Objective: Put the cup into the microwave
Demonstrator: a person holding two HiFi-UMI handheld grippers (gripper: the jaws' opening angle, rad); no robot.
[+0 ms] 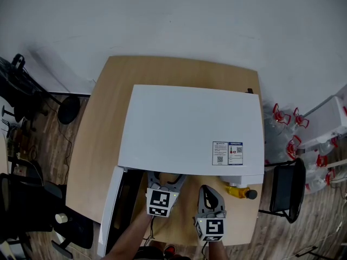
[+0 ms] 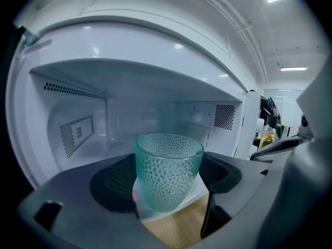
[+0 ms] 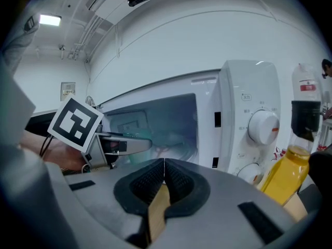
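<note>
While the microwave (image 1: 190, 129) stands on the wooden desk (image 1: 103, 123) with its door (image 1: 109, 210) swung open to the left, the left gripper (image 1: 166, 180) reaches toward the open front. Its fingers (image 2: 111, 185) pinch a pale green, dimpled glass cup (image 2: 168, 170) from either side. The cup is upright and sits at the mouth of the white cavity (image 2: 78, 118), above the front sill and a strip of bare desk, not yet inside. The right gripper (image 1: 210, 191) is held just beside the left one, over the desk in front of the control panel with its dials (image 3: 262, 126). Its fingers (image 3: 179, 180) are pressed together with nothing between them. A bottle of yellow liquid (image 3: 290, 175) stands to the right of that gripper, near the microwave's right front corner.
</note>
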